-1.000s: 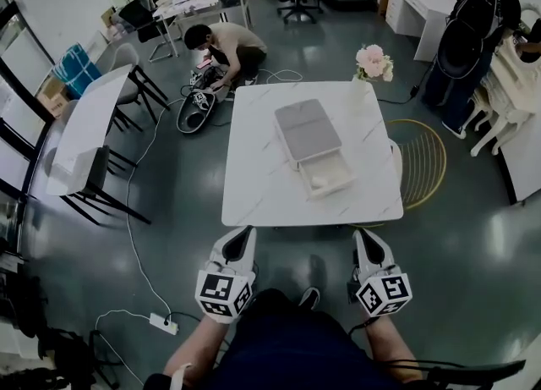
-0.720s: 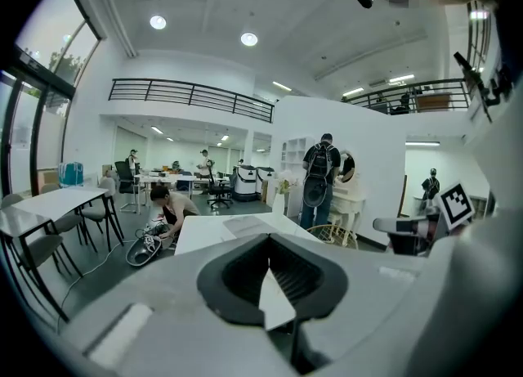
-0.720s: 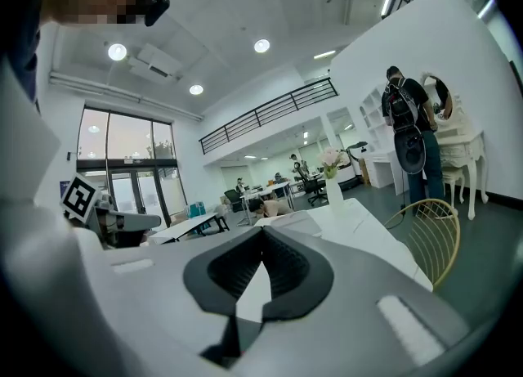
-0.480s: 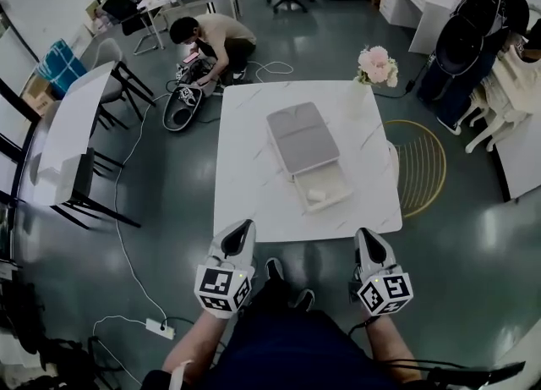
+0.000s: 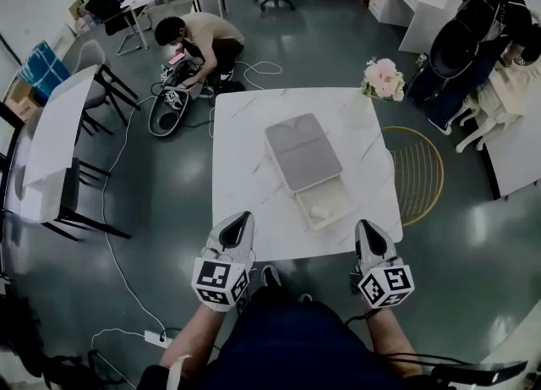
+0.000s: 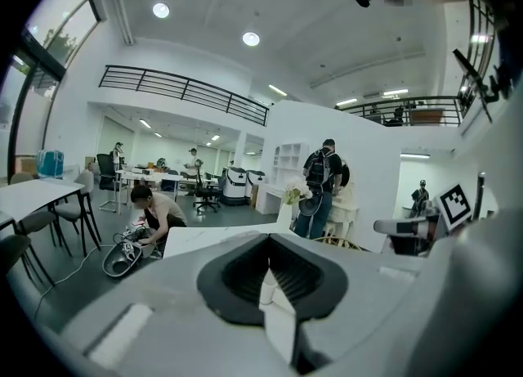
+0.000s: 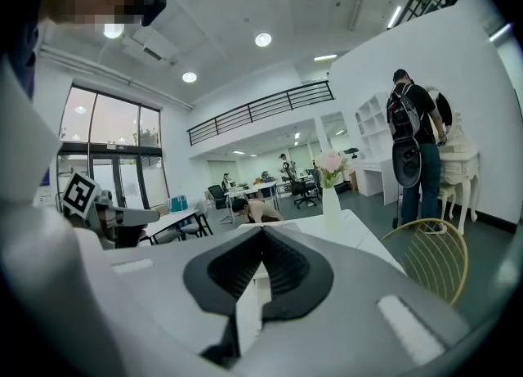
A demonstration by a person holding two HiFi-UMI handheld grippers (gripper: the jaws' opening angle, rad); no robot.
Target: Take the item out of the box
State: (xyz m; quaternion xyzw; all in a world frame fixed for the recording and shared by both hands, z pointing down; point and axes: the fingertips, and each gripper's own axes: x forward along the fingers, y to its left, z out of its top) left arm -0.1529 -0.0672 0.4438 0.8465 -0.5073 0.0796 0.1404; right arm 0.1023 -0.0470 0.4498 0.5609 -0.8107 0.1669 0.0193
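At the near edge of the table (image 5: 241, 181), the left gripper (image 5: 243, 219) and right gripper (image 5: 366, 227) are held with jaws shut, empty. The item (image 5: 319, 210) is seen in the open drawer (image 5: 337, 195) of the box (image 5: 300, 150), just beyond. Bare top is left on both sides.

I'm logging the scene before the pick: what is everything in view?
table: one, white marble, centre
box: one, grey, on table, drawer open
item: one, white, in the drawer
vase of flowers: one, pink blooms, table's far right corner
wire chair: one, gold, right of the table
crouching person: one, tan top, floor beyond table
standing person: one, black top, far right
left gripper: one, white, shut, empty, at table's near edge
right gripper: one, white, shut, empty, alongside
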